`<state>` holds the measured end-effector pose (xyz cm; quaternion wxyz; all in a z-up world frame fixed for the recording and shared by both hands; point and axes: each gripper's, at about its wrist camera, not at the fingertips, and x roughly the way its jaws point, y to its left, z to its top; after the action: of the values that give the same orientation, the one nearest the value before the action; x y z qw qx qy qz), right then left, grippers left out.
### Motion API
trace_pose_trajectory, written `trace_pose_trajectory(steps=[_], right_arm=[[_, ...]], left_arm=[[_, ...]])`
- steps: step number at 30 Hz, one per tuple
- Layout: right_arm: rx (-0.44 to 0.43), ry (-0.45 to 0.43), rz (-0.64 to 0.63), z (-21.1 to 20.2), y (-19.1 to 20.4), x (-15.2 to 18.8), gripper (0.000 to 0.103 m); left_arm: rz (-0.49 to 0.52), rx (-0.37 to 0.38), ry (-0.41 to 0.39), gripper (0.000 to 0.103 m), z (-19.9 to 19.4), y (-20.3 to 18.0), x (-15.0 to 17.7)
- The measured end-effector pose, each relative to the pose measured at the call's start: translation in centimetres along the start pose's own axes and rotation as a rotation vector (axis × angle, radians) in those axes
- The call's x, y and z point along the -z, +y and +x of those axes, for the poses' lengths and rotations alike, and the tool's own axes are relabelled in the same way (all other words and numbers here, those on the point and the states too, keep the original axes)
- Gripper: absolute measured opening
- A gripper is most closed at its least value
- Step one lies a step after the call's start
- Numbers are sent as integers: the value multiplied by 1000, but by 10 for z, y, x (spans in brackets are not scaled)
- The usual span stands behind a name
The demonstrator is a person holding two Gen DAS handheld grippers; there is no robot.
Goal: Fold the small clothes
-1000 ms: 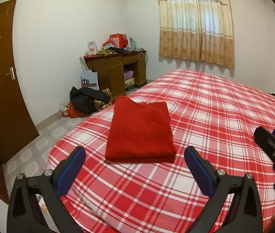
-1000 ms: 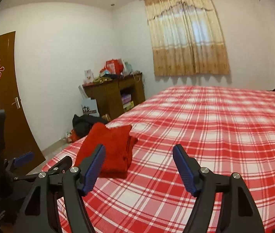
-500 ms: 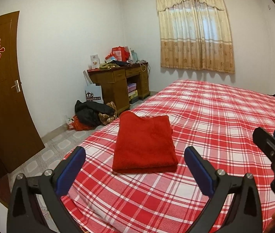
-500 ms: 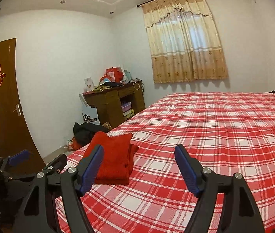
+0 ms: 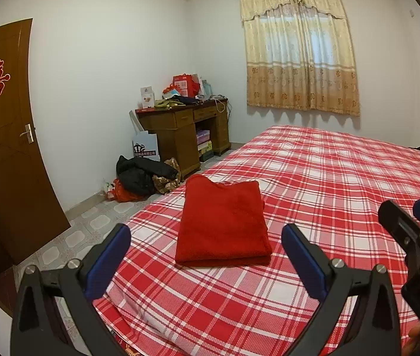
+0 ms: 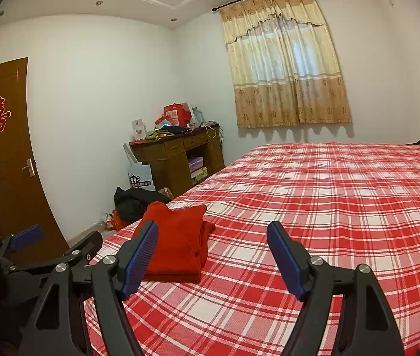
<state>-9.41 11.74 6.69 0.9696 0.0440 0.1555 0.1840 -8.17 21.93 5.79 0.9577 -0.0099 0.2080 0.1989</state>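
The folded red garment (image 5: 223, 222) lies flat on the plaid bed (image 5: 328, 178), near its 7 o'clock corner. The left claw (image 5: 207, 255) stands wide and empty just short of it. The right claw (image 6: 212, 255) stands wide and empty, garment at its 10 o'clock.

Fuzzy red cloth garment (image 5: 223, 222) on smooth woven plaid bedsheet (image 5: 328, 178).
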Motion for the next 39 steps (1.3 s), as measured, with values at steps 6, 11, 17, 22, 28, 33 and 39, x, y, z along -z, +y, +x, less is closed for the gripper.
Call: trace_pose_trajectory(steps=[6, 11, 17, 22, 28, 33, 39], right_arm=[[-1, 5, 4, 2, -1, 0, 77], [-2, 7, 3, 2, 0, 0, 77], [-2, 15, 6, 3, -1, 3, 77], [-5, 20, 9, 5, -2, 3, 77], [-4, 26, 11, 7, -2, 4, 77], [-7, 31, 14, 7, -3, 6, 77], [-6, 29, 17, 9, -5, 7, 77]], left_arm=[[-1, -1, 11, 103, 3, -1, 0], [-3, 2, 27, 103, 5, 0, 0], [-3, 3, 27, 103, 6, 1, 0], [-5, 2, 35, 103, 7, 3, 1], [-1, 1, 41, 103, 8, 3, 2], [-3, 2, 47, 103, 9, 2, 3], [0, 0, 49, 103, 9, 2, 3]])
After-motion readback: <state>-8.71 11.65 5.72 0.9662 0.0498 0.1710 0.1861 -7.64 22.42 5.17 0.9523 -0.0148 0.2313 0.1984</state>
